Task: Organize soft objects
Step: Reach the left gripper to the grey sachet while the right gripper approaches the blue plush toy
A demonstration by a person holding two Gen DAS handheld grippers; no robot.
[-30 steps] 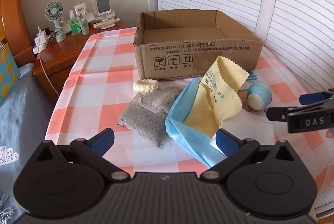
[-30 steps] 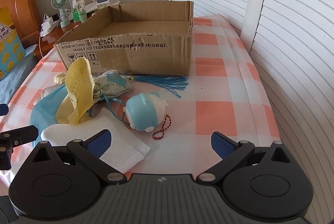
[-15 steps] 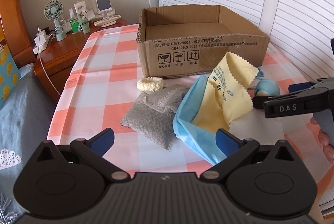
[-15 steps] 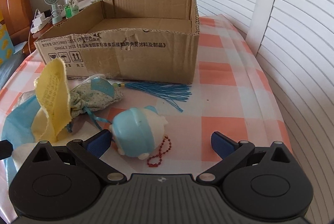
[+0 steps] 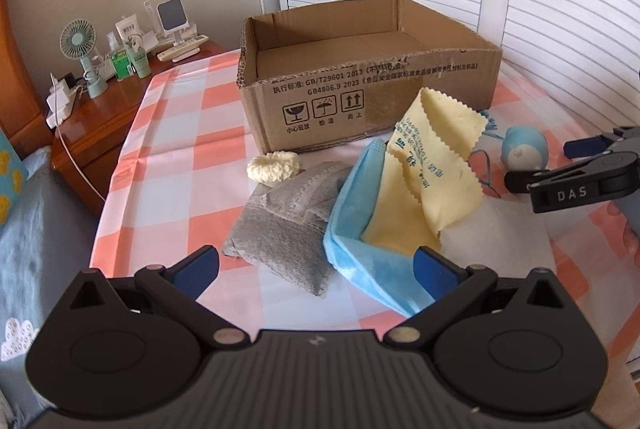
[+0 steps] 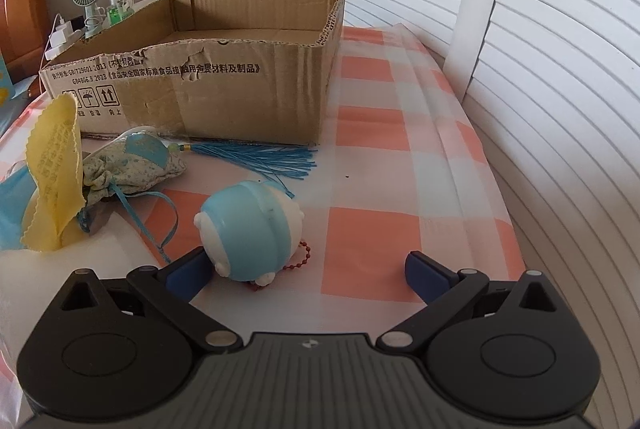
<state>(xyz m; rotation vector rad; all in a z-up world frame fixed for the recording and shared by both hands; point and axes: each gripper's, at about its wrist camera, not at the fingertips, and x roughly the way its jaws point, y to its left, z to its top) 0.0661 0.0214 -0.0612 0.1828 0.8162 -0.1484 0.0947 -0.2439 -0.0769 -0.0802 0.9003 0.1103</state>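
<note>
The right gripper [image 6: 306, 271] is wide open. The blue toy [image 6: 250, 231] sits by its left finger. The left gripper [image 5: 316, 269] is open over the gray pouch [image 5: 286, 233].

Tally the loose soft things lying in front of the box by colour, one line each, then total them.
Blue: 2, the blue cloth and the round blue toy.
Yellow: 1, the yellow cloth.
Grey: 1, the grey pouch.
Cream: 1, the cream scrunchie.
White: 1, the white cloth.
Floral green: 1, the tasselled sachet.
Total: 7.
</note>
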